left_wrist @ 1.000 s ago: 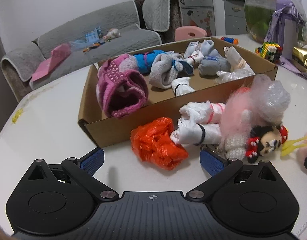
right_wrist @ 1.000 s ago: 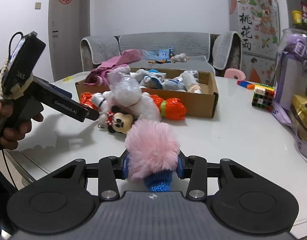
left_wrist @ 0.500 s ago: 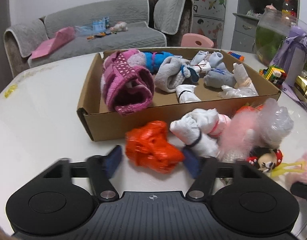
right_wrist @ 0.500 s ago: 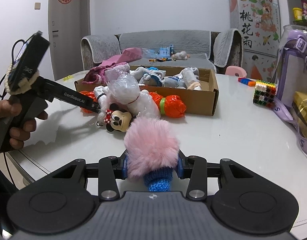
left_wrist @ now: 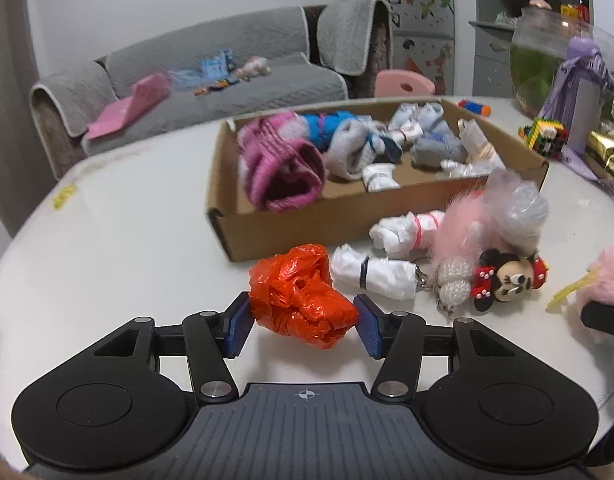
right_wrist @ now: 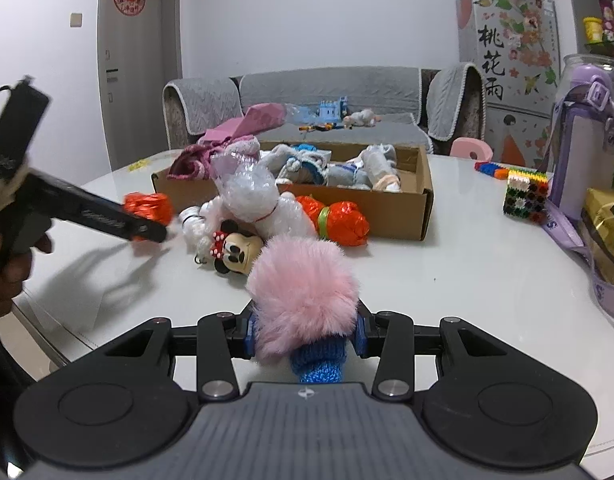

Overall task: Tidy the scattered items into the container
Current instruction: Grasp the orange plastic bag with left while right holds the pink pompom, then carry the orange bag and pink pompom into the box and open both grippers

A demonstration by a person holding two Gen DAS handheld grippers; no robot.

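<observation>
A: Here, the left hand-held gripper (left_wrist: 302, 326) has its blue pads on either side of a crumpled orange plastic bag (left_wrist: 305, 298), jaws closing in on it, pads touching its sides, just above the white table (left_wrist: 107, 240)

B: And the right one?

A: The right hand-held gripper (right_wrist: 305, 330) is clamped on a pink fluffy pom-pom (right_wrist: 305, 288) with a blue knitted base, held low over the table

B: Where is the container?

A: The cardboard box (left_wrist: 347, 216) sits further back on the table, already holding rolled socks and a pink knitted piece (left_wrist: 281, 170). Just in front of it lie white rolled bundles (left_wrist: 373, 272), a mouse doll keychain (left_wrist: 507, 276) and a second orange bundle (right_wrist: 339, 220) with a green band against the box's front wall

B: Anyone visible?

A: Only a hand (right_wrist: 7, 264) gripping the left tool, at the right wrist view's left edge
</observation>
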